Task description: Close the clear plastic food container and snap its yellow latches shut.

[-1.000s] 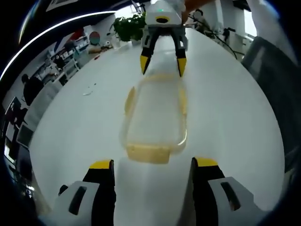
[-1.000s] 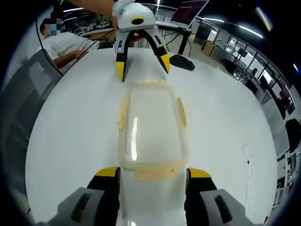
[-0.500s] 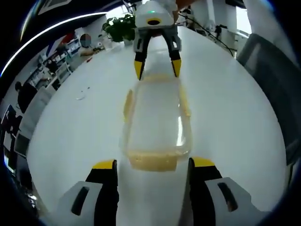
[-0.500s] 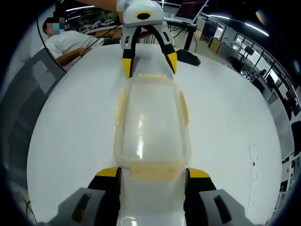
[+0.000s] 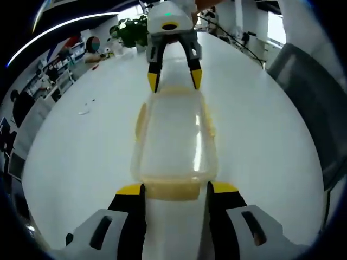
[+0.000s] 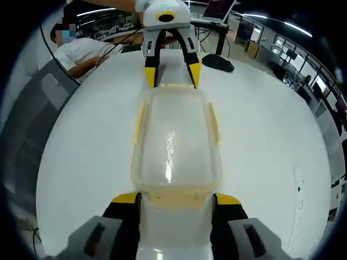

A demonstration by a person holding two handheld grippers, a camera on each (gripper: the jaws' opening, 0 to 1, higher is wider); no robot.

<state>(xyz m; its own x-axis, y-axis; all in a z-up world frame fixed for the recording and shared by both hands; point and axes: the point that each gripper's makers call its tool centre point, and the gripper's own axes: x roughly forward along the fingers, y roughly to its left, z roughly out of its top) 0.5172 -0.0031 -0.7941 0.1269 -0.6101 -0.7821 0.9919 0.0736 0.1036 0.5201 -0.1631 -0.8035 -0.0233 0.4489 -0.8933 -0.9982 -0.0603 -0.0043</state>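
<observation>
Left claw (image 5: 176,188) sits at 6 o'clock in the left gripper view, jaws apart and straddling the near yellow latch (image 5: 172,189) of the clear container (image 5: 173,138). The container lies lid-on along the middle of the white table (image 5: 260,124). At 12 o'clock the right claw (image 5: 172,81) spreads its jaws over the far end. From the right gripper view, same picture: right claw (image 6: 176,199) apart at the near latch (image 6: 176,199), container (image 6: 174,142) ahead, left claw (image 6: 171,76) opposite.
</observation>
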